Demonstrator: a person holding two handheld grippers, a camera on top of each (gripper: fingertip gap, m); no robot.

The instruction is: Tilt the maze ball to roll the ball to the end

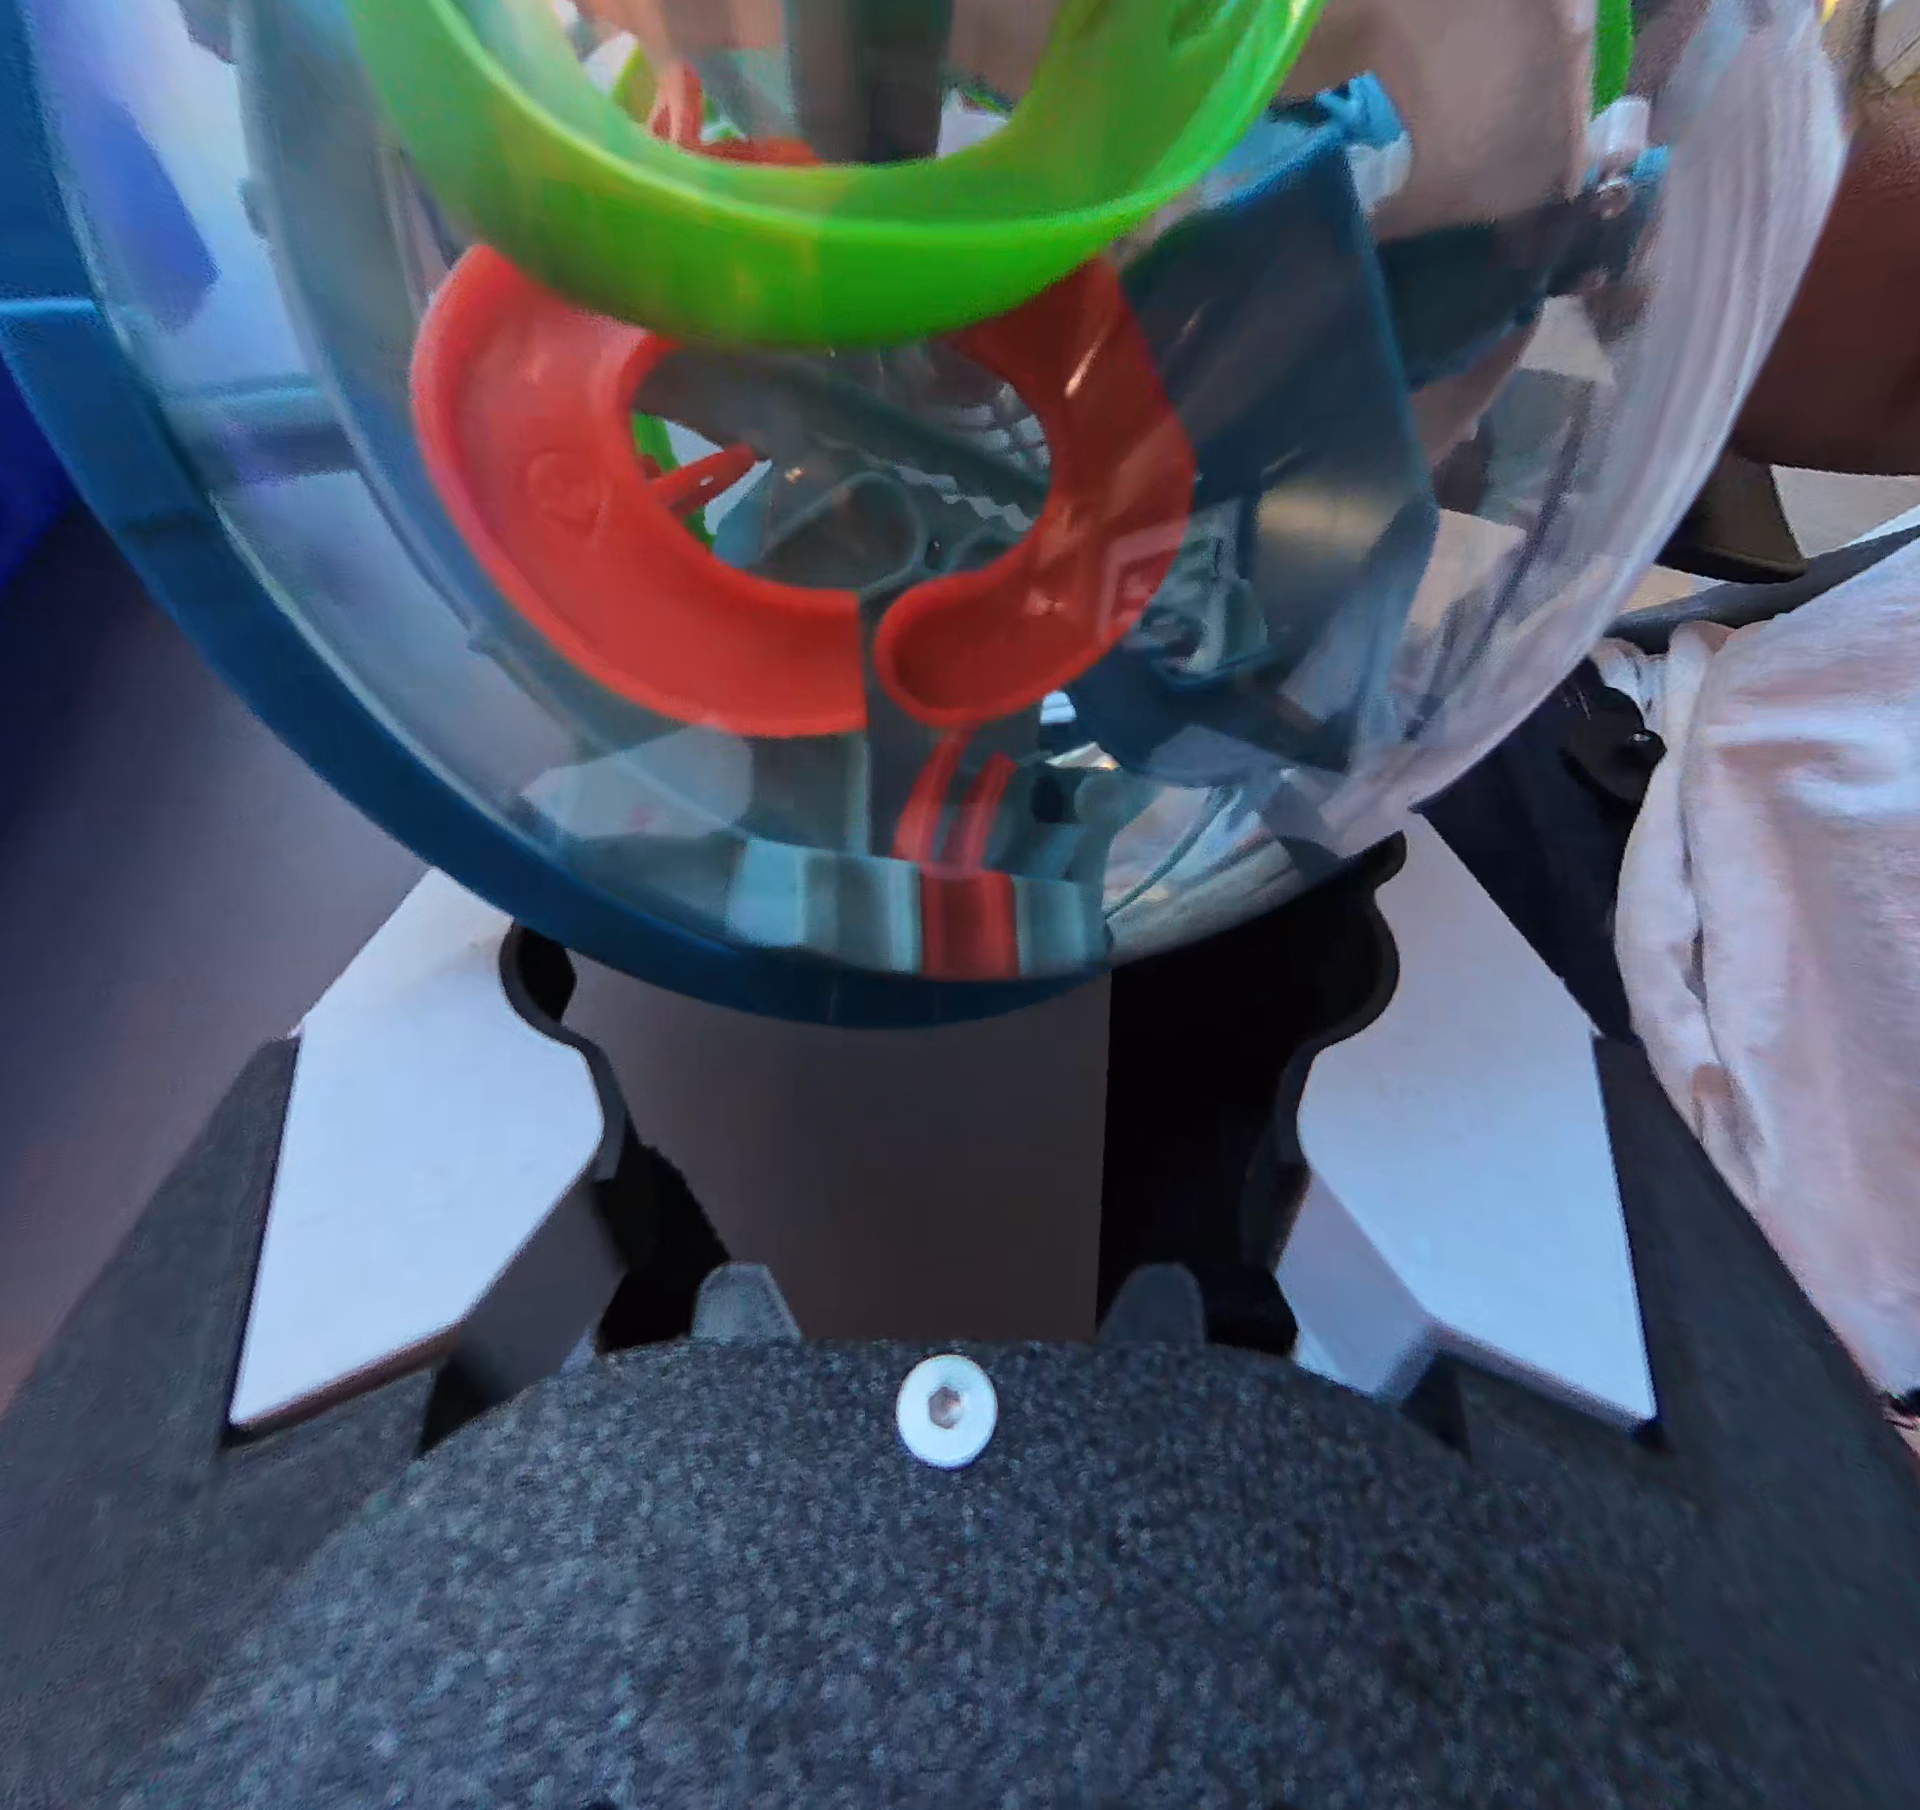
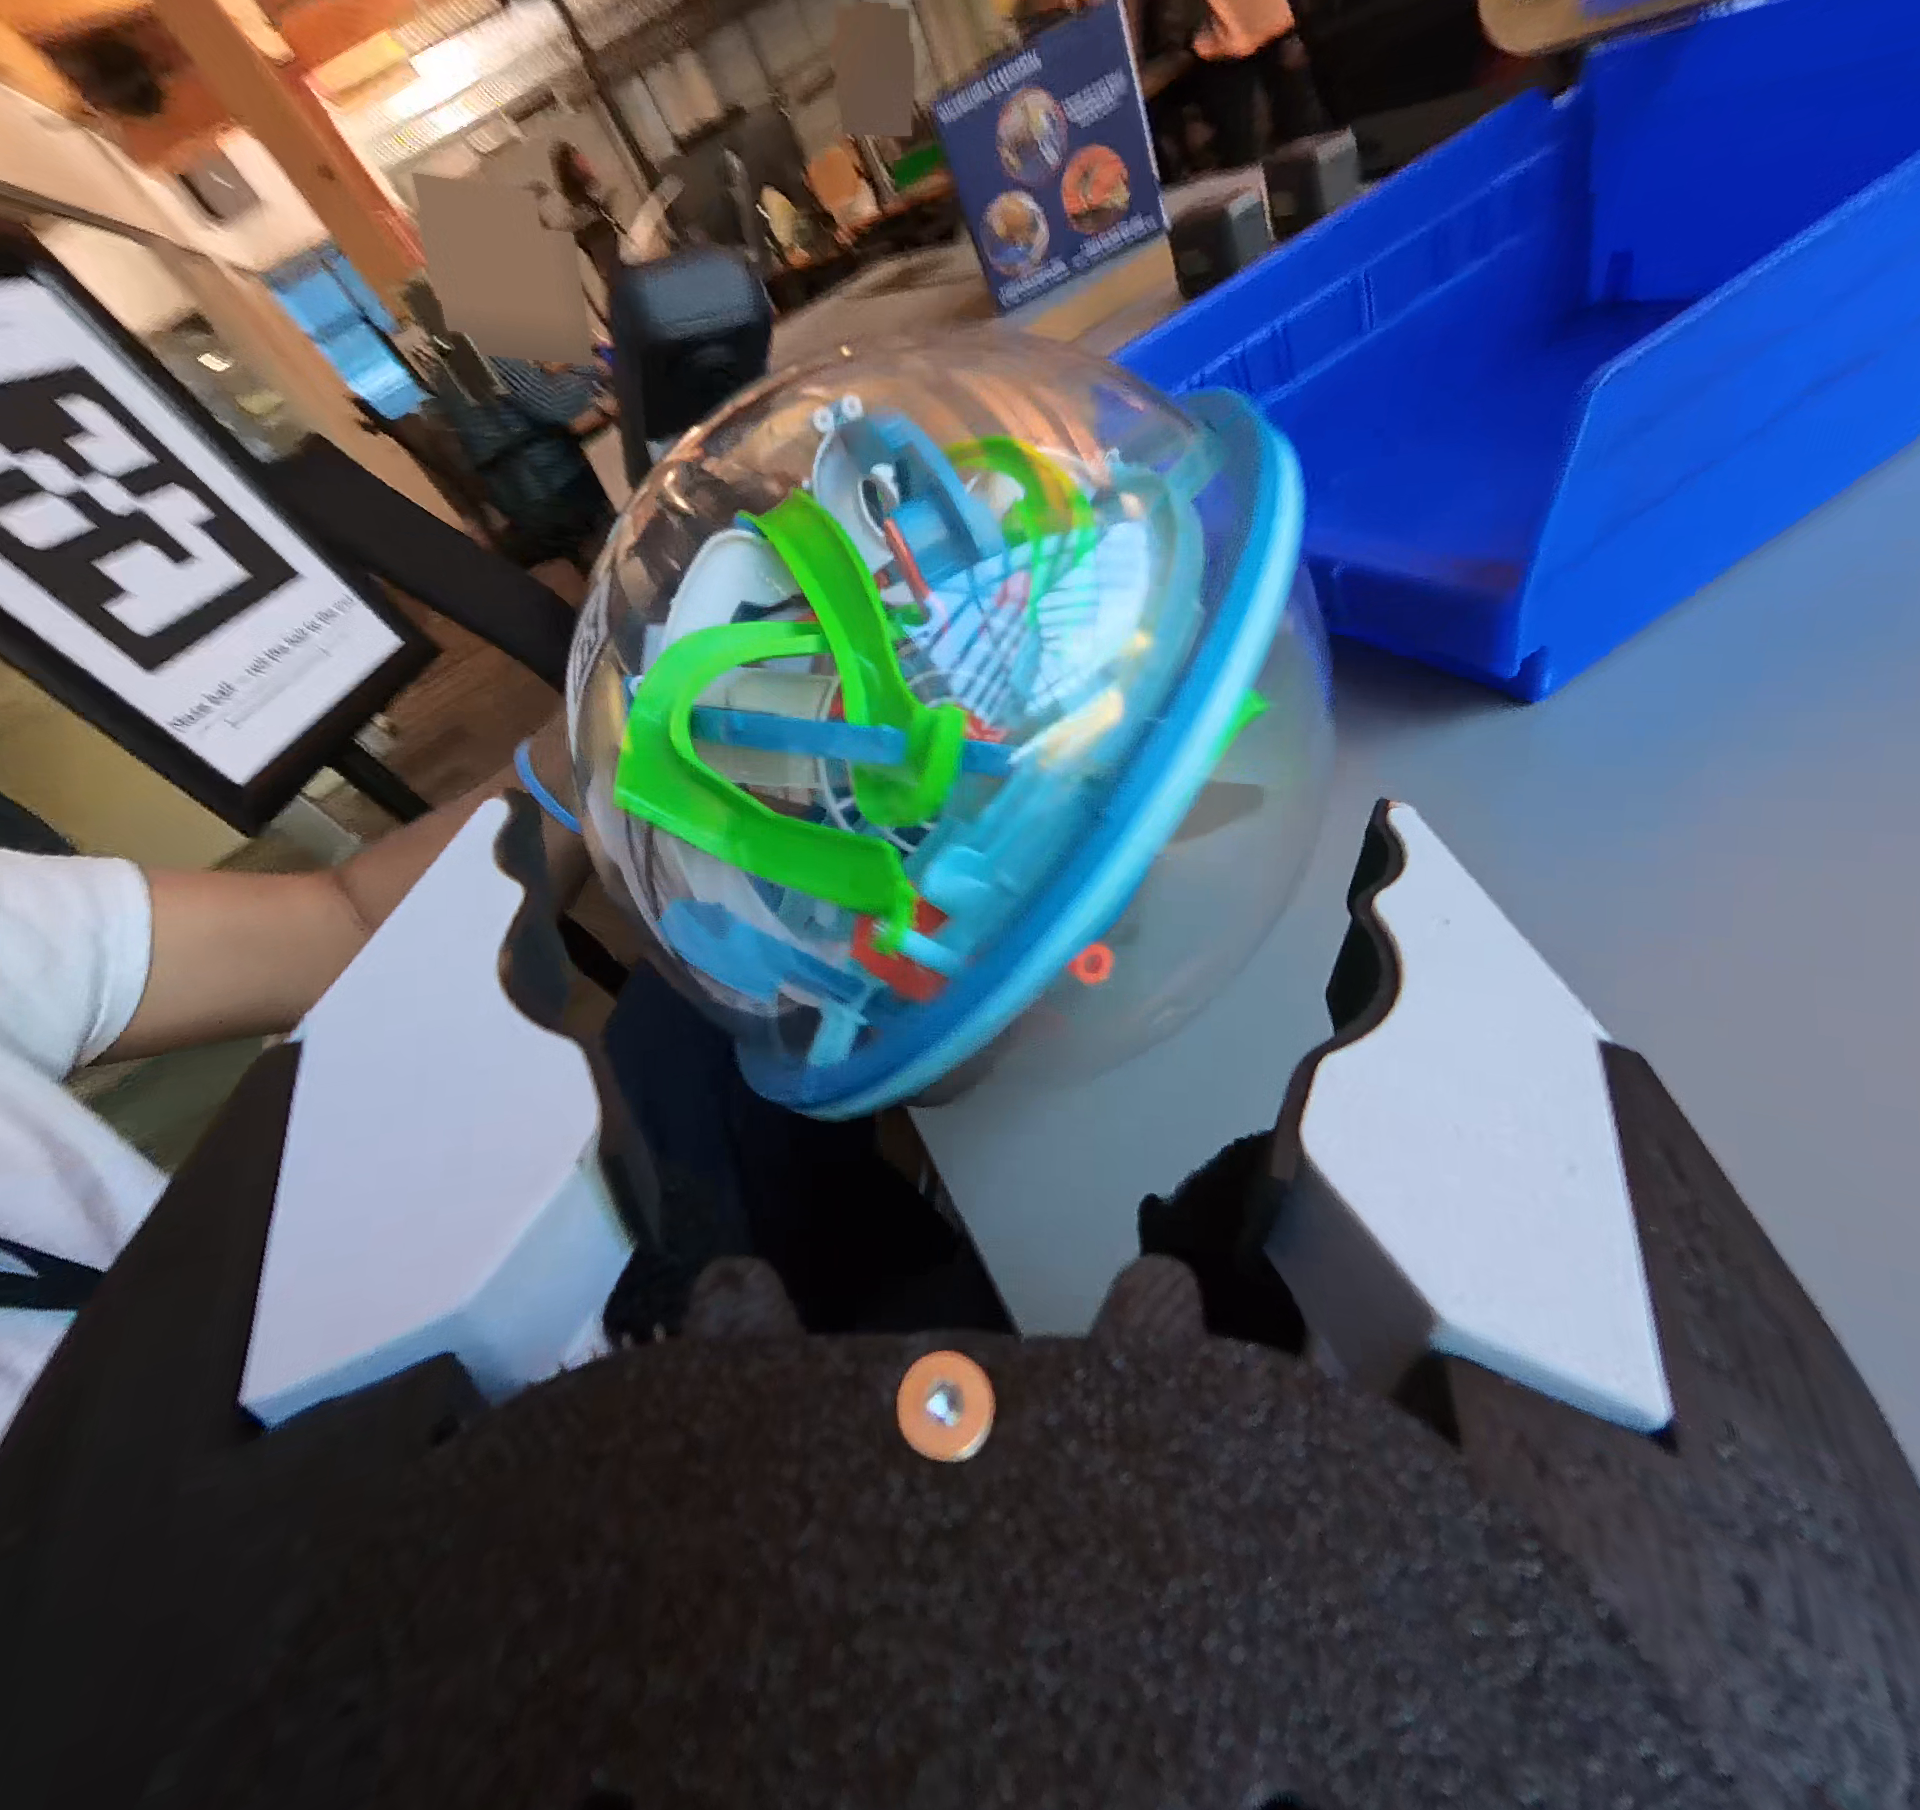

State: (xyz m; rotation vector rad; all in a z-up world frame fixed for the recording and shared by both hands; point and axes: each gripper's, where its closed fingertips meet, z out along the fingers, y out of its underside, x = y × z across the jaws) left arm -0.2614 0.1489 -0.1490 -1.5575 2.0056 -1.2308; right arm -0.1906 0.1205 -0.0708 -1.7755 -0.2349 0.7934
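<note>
The maze ball [image 1: 935, 513] is a clear sphere with a blue equator ring and green, red and blue tracks inside. In the left wrist view it fills the upper frame and sits against the tips of my left gripper [image 1: 951, 908], whose jaws are spread wide. In the right wrist view the maze ball [image 2: 935, 721] is tilted, its ring running diagonally, and is held above the grey table's edge [image 2: 1610, 929]. It sits between the spread tips of my right gripper [image 2: 945, 815]. I cannot tell if they touch it. I cannot make out the small ball inside.
A large blue bin [image 2: 1662, 410] stands on the table at the right. A framed sign with a black-and-white marker [image 2: 156, 565] stands at the left. A person's forearm [image 2: 229, 929] reaches in from the left. A blue picture box [image 2: 1049, 160] stands at the back.
</note>
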